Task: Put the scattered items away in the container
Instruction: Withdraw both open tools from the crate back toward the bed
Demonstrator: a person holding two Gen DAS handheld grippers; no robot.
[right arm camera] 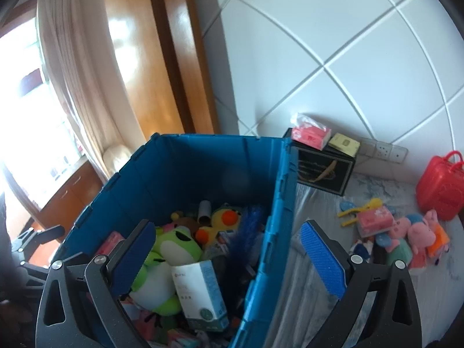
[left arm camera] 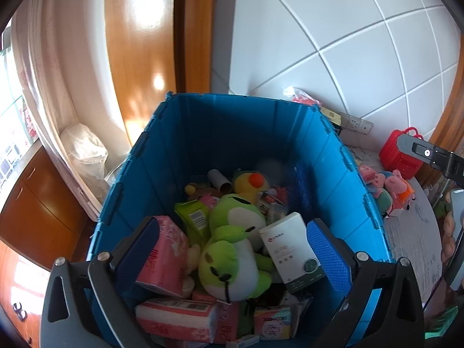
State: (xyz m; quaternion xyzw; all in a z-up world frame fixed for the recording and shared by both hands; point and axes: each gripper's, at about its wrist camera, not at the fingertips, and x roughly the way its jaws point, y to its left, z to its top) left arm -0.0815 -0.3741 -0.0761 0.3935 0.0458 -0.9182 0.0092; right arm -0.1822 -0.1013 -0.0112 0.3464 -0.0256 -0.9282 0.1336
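1. The left gripper stands over the near end of the blue crate, jaws wide apart with nothing pressed between its pads; a green frog plush lies below the gap.
2. The right gripper is also spread wide and grips nothing. Its left finger is over the crate, its right finger over the grey surface outside, so the crate's right wall runs between them.
3. Inside the crate, nearest: pink tissue packs at the left and a white box leaning at the frog's right.
4. Further in: a green wipes pack, a yellow duck plush, a cardboard tube and a dark blue duster along the right wall.
5. Outside, right of the crate on the grey surface, lie pig plushes, a pink tissue pack and a yellow clip, all close together.
6. Beyond them stands a red case.
7. By the crate's far right corner, a black box carries a pink tissue pack and a yellow pad.
8. Behind is a white tiled wall; left of it, wood panelling and a curtain.
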